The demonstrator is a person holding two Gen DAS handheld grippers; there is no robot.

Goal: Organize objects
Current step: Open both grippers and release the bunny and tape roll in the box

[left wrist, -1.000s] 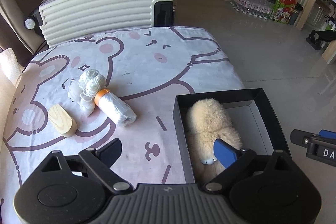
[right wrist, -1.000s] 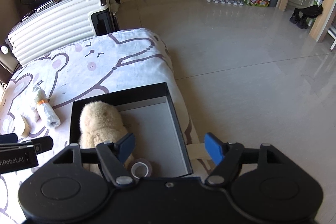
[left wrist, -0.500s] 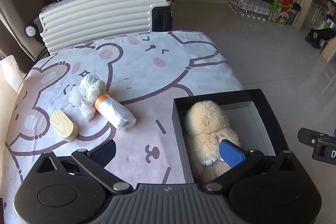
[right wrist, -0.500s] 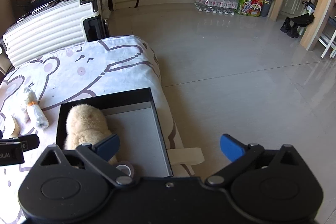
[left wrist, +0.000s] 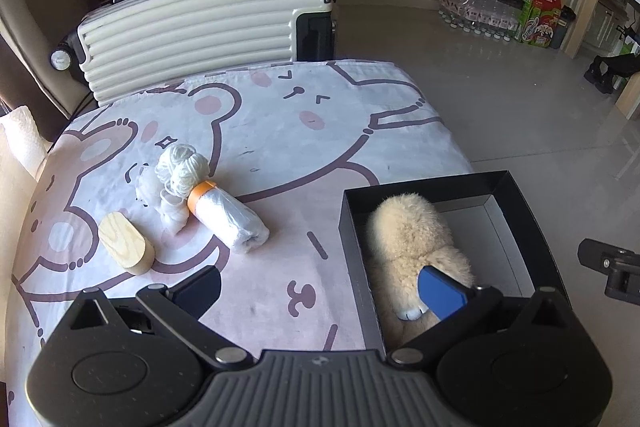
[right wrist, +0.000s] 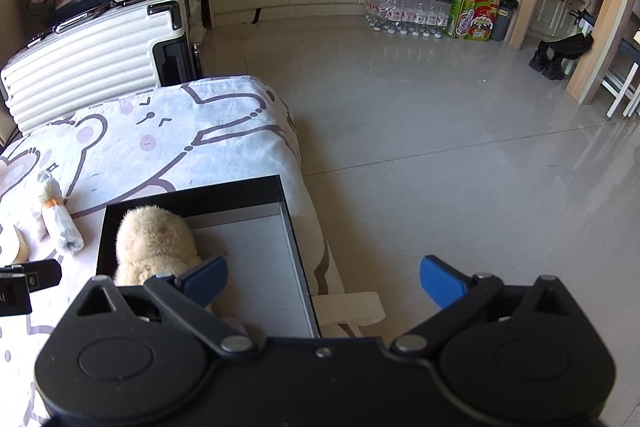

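A cream plush toy (left wrist: 412, 239) (right wrist: 154, 247) lies in the left half of a black box (left wrist: 516, 203) (right wrist: 192, 195) at the table's right edge. Left of the box lie a plastic roll with an orange band (left wrist: 228, 219) (right wrist: 60, 223), a bundle of white string (left wrist: 182, 169) (right wrist: 48, 187) and an oval wooden block (left wrist: 126, 243) (right wrist: 12, 247). My left gripper (left wrist: 320, 287) hangs open over the cloth and the box's left wall, holding nothing. My right gripper (right wrist: 324, 279) is open too, above the box's right side and the floor, empty.
The table carries a white cloth printed with pink bears (left wrist: 280, 115). A ribbed white suitcase (left wrist: 200, 23) stands behind its far edge. Tiled floor (right wrist: 440, 147) spreads to the right, with bottled water and a green carton (right wrist: 476, 11) by the cabinets. A paper strip (right wrist: 352, 311) hangs at the table's edge.
Both grippers' jaws have spread wider. The right gripper has pulled back from the box, and the tape roll seen under it earlier is now hidden. The plush toy has stayed put.
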